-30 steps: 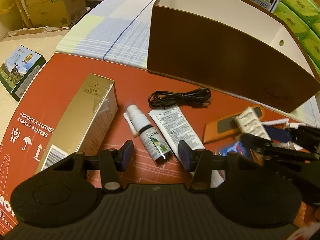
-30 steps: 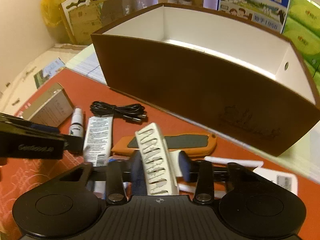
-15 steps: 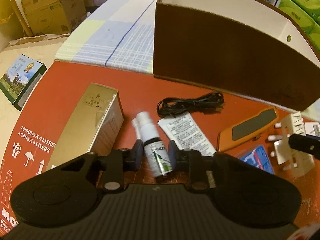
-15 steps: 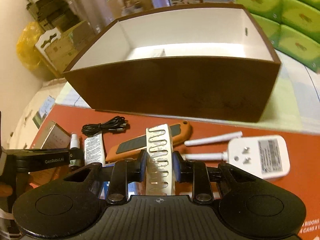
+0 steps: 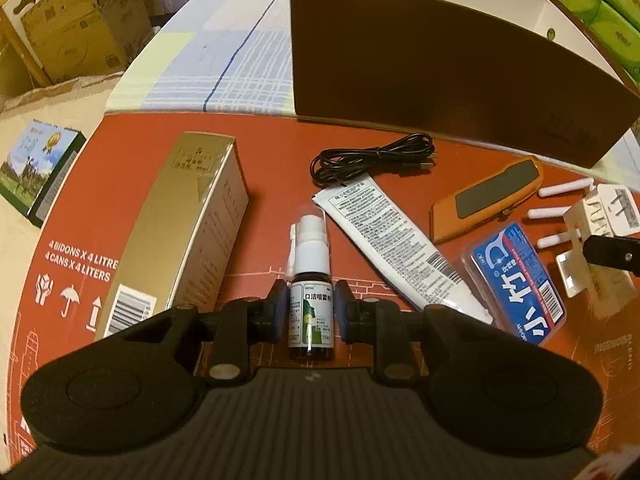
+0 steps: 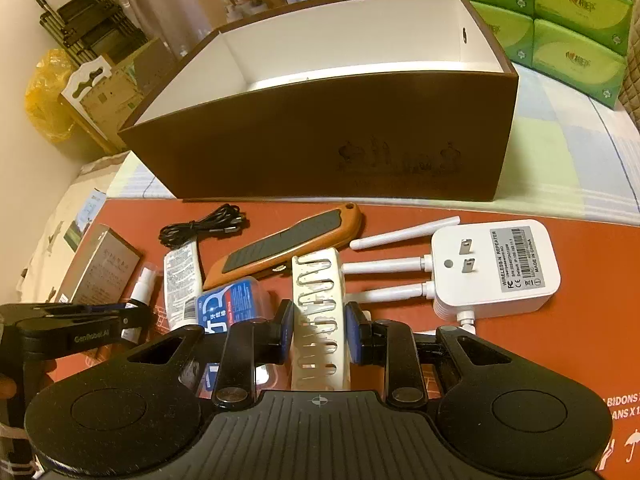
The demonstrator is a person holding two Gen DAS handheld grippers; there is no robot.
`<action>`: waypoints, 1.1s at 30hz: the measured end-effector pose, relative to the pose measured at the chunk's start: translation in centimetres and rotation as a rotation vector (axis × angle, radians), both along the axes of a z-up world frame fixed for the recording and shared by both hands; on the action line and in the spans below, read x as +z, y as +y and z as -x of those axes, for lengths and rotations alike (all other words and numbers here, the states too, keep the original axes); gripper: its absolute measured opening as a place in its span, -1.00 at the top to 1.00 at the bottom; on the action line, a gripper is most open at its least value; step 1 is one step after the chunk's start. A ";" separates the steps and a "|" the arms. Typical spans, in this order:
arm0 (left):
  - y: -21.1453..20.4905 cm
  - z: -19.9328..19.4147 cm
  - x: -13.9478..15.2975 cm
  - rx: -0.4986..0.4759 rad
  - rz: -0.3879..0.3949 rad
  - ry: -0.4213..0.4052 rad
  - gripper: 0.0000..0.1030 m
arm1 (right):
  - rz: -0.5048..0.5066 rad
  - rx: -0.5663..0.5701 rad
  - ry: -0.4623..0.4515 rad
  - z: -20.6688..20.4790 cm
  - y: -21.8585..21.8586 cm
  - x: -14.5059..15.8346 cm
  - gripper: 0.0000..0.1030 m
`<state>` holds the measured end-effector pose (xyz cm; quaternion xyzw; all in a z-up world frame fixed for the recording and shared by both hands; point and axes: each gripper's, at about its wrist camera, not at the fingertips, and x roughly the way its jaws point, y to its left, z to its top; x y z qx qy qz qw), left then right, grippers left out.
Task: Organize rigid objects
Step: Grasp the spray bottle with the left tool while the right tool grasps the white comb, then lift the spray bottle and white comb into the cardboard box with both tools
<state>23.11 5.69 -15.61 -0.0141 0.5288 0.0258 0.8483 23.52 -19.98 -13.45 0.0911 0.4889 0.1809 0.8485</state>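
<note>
My left gripper (image 5: pixel 311 314) is shut on a small spray bottle (image 5: pixel 310 280) with a white nozzle and green label, low over the red cardboard. My right gripper (image 6: pixel 318 330) is shut on a white slotted plastic rack (image 6: pixel 318 300), held above the items in front of the brown box. The brown open box (image 6: pixel 320 144) with white inside stands behind the items and also shows in the left wrist view (image 5: pixel 440 80). The right gripper and rack show at the right edge of the left wrist view (image 5: pixel 592 240).
On the red cardboard (image 5: pixel 120 148) lie a gold carton (image 5: pixel 180 232), a black cable (image 5: pixel 372 160), a white tube (image 5: pixel 392 240), an orange utility knife (image 6: pixel 288 244), a blue floss case (image 5: pixel 516 280) and a white repeater with antennas (image 6: pixel 492 268). Green tissue packs (image 6: pixel 560 20) are stacked behind the box.
My left gripper moved forward and closed on the spray bottle. My right gripper lifted the white rack and drew back, so the repeater came into view.
</note>
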 end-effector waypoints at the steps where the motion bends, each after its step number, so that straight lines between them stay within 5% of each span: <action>1: 0.0 0.0 -0.1 -0.002 -0.003 0.000 0.52 | 0.001 0.001 -0.003 0.1 -0.1 0.1 0.53; 18: 0.3 1.4 1.1 -0.011 0.000 -0.047 0.63 | -0.002 -0.005 -0.021 1.5 -0.7 0.8 0.53; 33: -0.2 0.6 -0.3 -0.018 -0.012 0.035 0.47 | 0.004 0.008 -0.013 2.2 -0.9 0.8 0.53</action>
